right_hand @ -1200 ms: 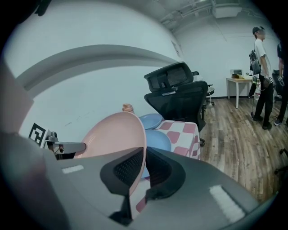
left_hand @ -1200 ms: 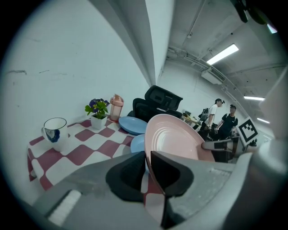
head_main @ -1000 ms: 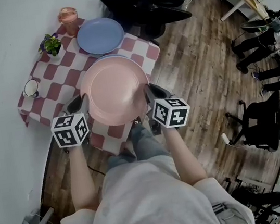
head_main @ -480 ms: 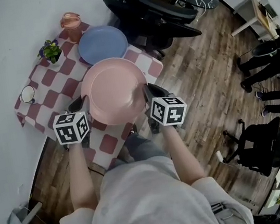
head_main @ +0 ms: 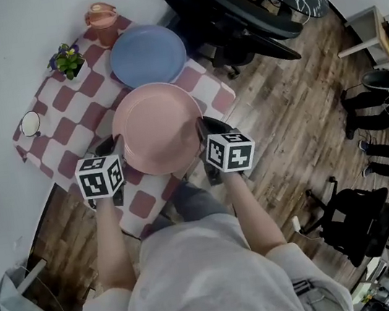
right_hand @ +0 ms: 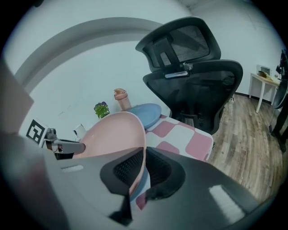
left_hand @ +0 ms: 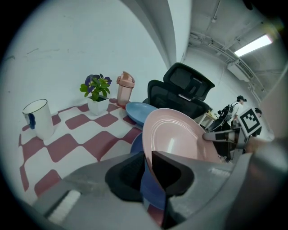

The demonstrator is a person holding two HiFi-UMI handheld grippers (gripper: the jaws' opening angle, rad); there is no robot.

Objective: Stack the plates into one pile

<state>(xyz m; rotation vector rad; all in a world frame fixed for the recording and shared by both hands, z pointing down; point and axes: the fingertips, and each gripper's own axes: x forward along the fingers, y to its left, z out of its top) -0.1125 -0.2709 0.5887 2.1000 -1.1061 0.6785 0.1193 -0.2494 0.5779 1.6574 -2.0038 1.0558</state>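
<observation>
A pink plate [head_main: 159, 126] lies over a blue plate [left_hand: 152, 197] near the front of the checked table [head_main: 66, 127]; in the head view the pink one hides the blue one. My left gripper [head_main: 114, 145] is at the pink plate's left rim. Its jaws are opening: the rim [left_hand: 148, 148] stands between the pads with a slim gap on one side. My right gripper [head_main: 205, 129] is shut on the plate's right rim [right_hand: 141, 148]. A second blue plate [head_main: 148, 54] rests at the back of the table.
A white mug [head_main: 30, 124] stands at the table's left edge. A small potted plant [head_main: 68, 60] and a pink lidded cup [head_main: 101, 16] stand at the back by the wall. A black office chair [head_main: 244, 4] sits beyond the table's right side.
The head view has shifted across the table. The pink plate has stayed between both grippers, and the blue rim that peeked out past its far edge is now covered.
</observation>
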